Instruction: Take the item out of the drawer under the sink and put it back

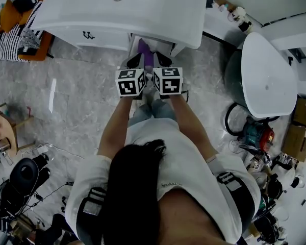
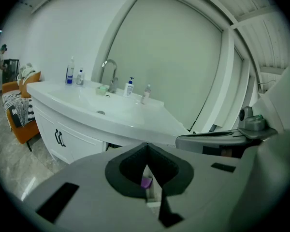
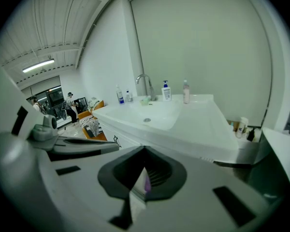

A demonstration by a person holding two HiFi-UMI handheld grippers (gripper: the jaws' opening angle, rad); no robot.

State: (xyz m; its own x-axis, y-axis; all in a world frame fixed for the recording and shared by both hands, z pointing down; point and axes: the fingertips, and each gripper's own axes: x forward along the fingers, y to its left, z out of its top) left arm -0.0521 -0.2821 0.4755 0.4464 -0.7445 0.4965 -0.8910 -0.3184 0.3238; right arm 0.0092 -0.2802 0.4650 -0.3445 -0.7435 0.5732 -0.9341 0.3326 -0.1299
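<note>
A purple item [image 1: 144, 52] lies in the open drawer [image 1: 176, 48] under the white sink vanity [image 1: 158, 14]. My two grippers hang side by side just in front of the drawer, their tips on either side of the item. The left gripper [image 1: 134, 63] looks shut, its dark pads meeting, and a sliver of the purple item [image 2: 146, 181] shows through the slit below them. On the right gripper [image 1: 163, 60] the jaws are likewise shut, with the purple item [image 3: 146, 183] seen beyond them. I cannot tell whether either gripper touches the item.
A faucet [image 2: 109, 71] and several bottles [image 2: 70, 74] stand on the vanity top. The closed cabinet door with a dark handle [image 1: 88, 34] is left of the drawer. A white bathtub [image 1: 268, 78] stands right, an orange chair [image 1: 20, 32] left, and clutter on the floor behind.
</note>
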